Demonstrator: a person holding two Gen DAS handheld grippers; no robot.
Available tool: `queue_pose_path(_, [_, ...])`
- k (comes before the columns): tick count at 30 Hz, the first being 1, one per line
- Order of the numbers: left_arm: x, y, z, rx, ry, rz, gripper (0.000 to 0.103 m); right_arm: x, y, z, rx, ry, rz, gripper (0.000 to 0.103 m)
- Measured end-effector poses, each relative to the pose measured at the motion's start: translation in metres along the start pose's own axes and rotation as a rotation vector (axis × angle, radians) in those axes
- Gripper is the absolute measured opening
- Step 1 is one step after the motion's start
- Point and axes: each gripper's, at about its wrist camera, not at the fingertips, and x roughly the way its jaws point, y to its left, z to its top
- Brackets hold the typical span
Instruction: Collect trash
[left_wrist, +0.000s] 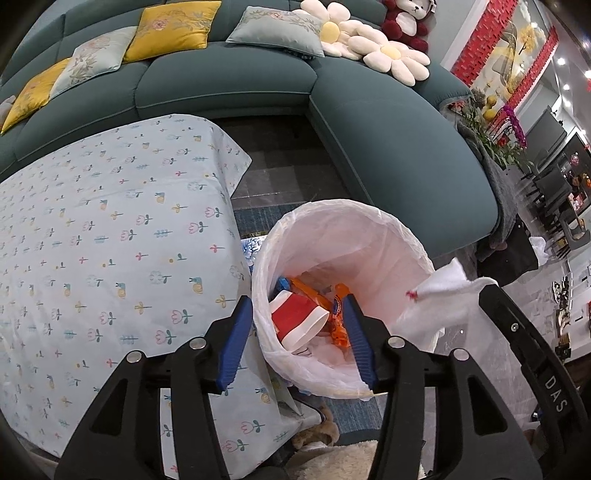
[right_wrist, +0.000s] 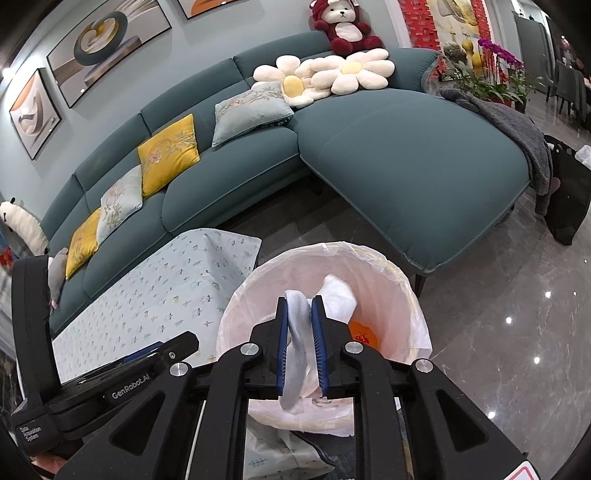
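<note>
The right claw (right_wrist: 300, 347) is clamping a crumpled white tissue (right_wrist: 298, 332) above the lined trash bin (right_wrist: 413, 306). The left claw (left_wrist: 299, 339) is hanging half open and empty beside the counter (left_wrist: 110, 240), with a red-and-white cup (left_wrist: 299, 317) and orange wrappers (left_wrist: 314, 291) lying in the bin below it.

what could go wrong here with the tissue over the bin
1. The white tissue sits between the pads of the right tongs above the lined trash bin; being light and limp, it may cling to a pad instead of dropping.
2. Part of it hangs near the bin's front rim, so it could drape over the liner or land outside.
3. The open left tongs straddle the same rim by the tablecloth; pulling away might snag the loose liner.
</note>
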Motion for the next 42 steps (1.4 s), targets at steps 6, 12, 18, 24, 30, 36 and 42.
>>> queue_pose_path(6, [-0.005, 0.007, 0.0, -0.016, -0.012, 0.019, 0.058, 0.005, 0.012, 0.005, -0.025, -0.008, -0.009, 0.031])
queue_pose_path(12, [-0.01, 0.021, 0.001, -0.032, -0.02, 0.044, 0.063, 0.007, 0.022, 0.009, -0.037, -0.013, -0.004, 0.047])
queue_pose_path(18, [-0.015, 0.031, -0.004, -0.043, -0.031, 0.067, 0.073, 0.004, 0.028, 0.002, -0.053, -0.005, -0.005, 0.054])
queue_pose_path(24, [-0.023, 0.039, -0.011, -0.03, -0.039, 0.092, 0.074, -0.002, 0.036, -0.003, -0.079, 0.001, -0.016, 0.063])
queue_pose_path(30, [-0.032, 0.045, -0.018, -0.022, -0.059, 0.12, 0.074, -0.007, 0.045, -0.011, -0.123, -0.01, -0.029, 0.074])
queue_pose_path(36, [-0.038, 0.05, -0.027, 0.001, -0.076, 0.155, 0.085, -0.007, 0.055, -0.027, -0.215, -0.013, -0.054, 0.081])
queue_pose_path(42, [-0.036, 0.053, -0.037, 0.023, -0.079, 0.191, 0.085, -0.004, 0.054, -0.041, -0.234, 0.007, -0.045, 0.086])
